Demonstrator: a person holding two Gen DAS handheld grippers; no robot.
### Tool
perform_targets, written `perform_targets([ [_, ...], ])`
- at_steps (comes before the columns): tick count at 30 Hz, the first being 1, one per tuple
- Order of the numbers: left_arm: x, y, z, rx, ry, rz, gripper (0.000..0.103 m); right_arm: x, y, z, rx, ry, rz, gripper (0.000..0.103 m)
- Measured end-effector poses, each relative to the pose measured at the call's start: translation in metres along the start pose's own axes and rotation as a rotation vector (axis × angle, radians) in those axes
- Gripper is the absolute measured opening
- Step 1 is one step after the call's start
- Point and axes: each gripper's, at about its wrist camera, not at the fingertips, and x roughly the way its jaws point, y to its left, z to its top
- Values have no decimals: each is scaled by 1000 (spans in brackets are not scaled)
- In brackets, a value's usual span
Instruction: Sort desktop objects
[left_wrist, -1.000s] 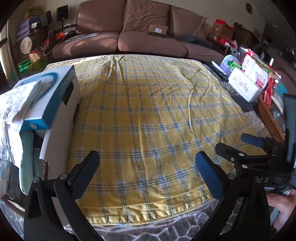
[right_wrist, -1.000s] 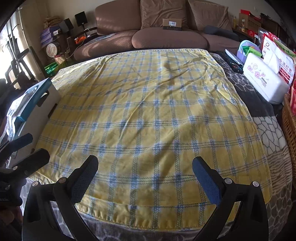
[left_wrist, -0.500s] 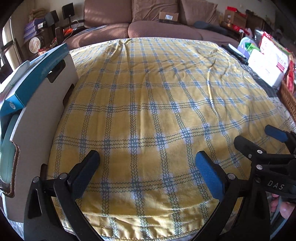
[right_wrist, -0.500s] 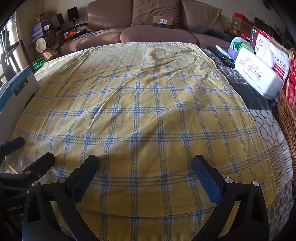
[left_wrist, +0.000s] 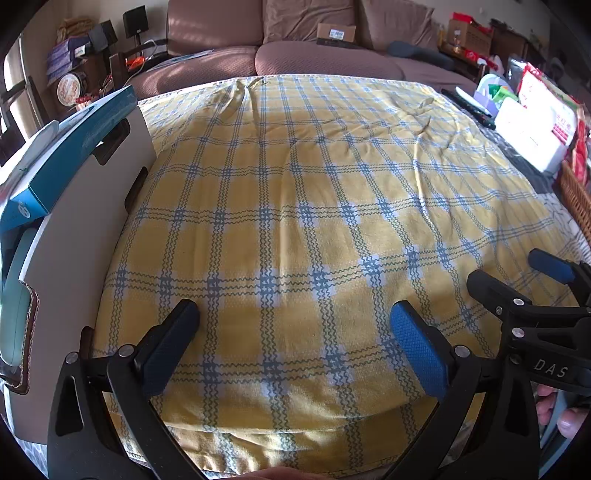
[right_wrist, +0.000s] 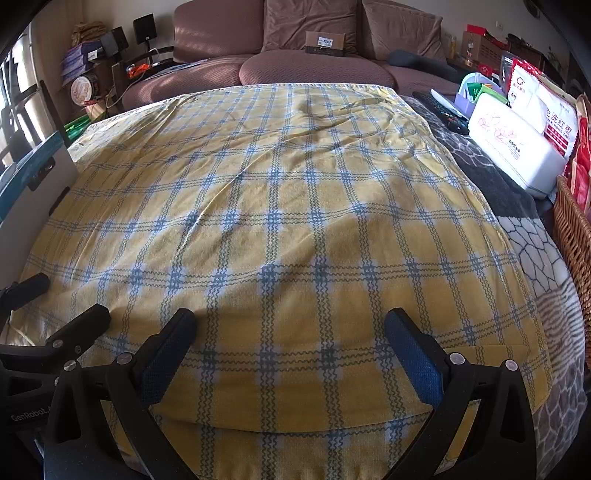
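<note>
While both grippers hovered over the cloth (left_wrist: 295, 206), the left gripper (left_wrist: 295, 338) was spread wide, empty. The right gripper (right_wrist: 290, 341) was likewise parted, with a box (left_wrist: 85, 206) at 9 o'clock.

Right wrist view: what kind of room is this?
Most likely a home living room: a brown sofa behind a table under a yellow checked cloth, with a wicker basket alongside.

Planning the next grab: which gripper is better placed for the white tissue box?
Right, likely. The white tissue box lies along the table's right edge, on the right gripper side; the left gripper sits farther left. Both are open and empty.
</note>
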Motion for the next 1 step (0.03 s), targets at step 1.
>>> perform_targets([
  [1,0,0,0,0,0,0,103,0,0,0,0,0,0,103],
])
